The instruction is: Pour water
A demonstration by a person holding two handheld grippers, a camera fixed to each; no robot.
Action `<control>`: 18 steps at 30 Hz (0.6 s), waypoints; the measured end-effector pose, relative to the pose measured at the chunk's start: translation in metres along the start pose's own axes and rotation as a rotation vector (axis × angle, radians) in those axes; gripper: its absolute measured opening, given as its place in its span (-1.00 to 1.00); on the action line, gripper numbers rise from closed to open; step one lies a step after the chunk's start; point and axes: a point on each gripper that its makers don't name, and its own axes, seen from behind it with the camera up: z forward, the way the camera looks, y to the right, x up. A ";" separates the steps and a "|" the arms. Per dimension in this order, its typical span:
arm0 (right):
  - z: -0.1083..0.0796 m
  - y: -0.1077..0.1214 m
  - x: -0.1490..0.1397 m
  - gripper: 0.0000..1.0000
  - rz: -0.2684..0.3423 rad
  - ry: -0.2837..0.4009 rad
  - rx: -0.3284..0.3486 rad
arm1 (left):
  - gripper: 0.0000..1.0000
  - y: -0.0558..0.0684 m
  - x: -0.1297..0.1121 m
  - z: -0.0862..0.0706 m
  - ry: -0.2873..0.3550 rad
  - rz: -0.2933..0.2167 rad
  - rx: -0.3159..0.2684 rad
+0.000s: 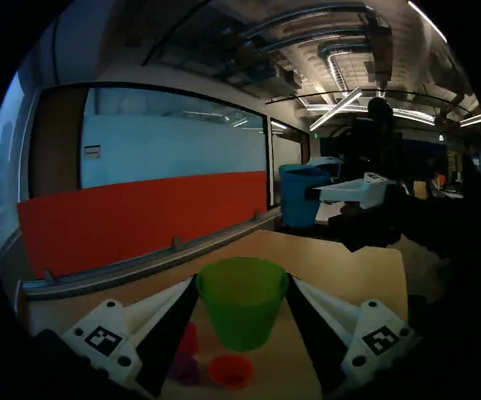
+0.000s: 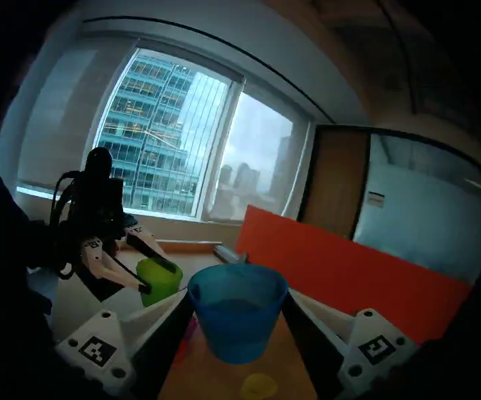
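My left gripper (image 1: 242,308) is shut on an upright green cup (image 1: 242,309), held above the wooden table (image 1: 347,263). In the right gripper view my right gripper (image 2: 238,319) is shut on an upright blue cup (image 2: 238,317), also lifted over the table. The left gripper (image 2: 148,270) with its green cup (image 2: 157,280) shows at the left of that view, a little apart from the blue cup. In the left gripper view the right gripper (image 1: 357,190) appears far off at the right, its fingers in shadow. I cannot tell what either cup holds.
Below the green cup, small cups lie on the table: an orange-red one (image 1: 231,371), a purple one (image 1: 185,368) and a pink one (image 1: 188,337). A yellow cup (image 2: 259,385) sits under the blue cup. A red panel (image 1: 140,217) and a blue bin (image 1: 302,193) stand behind.
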 end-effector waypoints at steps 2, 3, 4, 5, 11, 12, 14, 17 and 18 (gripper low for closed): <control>0.003 -0.001 0.002 0.81 -0.030 -0.002 0.002 | 0.80 0.002 -0.002 0.000 0.000 -0.002 -0.005; 0.004 -0.002 0.003 0.81 -0.044 -0.003 0.004 | 0.80 0.003 -0.003 0.000 0.001 -0.003 -0.008; 0.006 -0.003 0.003 0.81 -0.058 -0.004 0.005 | 0.80 0.003 -0.004 0.000 0.001 -0.002 -0.010; 0.007 -0.003 0.004 0.81 -0.074 -0.006 0.007 | 0.80 0.004 -0.005 0.000 0.002 -0.002 -0.011; 0.013 -0.004 0.012 0.81 -0.156 -0.005 0.006 | 0.81 0.012 -0.009 0.000 0.007 -0.011 -0.029; 0.015 -0.004 0.014 0.80 -0.169 -0.004 0.005 | 0.81 0.013 -0.010 0.000 0.008 -0.014 -0.033; 0.016 -0.005 0.015 0.81 -0.191 -0.006 0.008 | 0.81 0.016 -0.011 0.001 0.008 -0.017 -0.041; 0.020 -0.004 0.017 0.81 -0.226 -0.011 0.009 | 0.80 0.020 -0.013 0.003 0.009 -0.016 -0.048; 0.021 -0.004 0.018 0.81 -0.237 -0.013 0.009 | 0.80 0.021 -0.014 0.003 0.009 -0.015 -0.050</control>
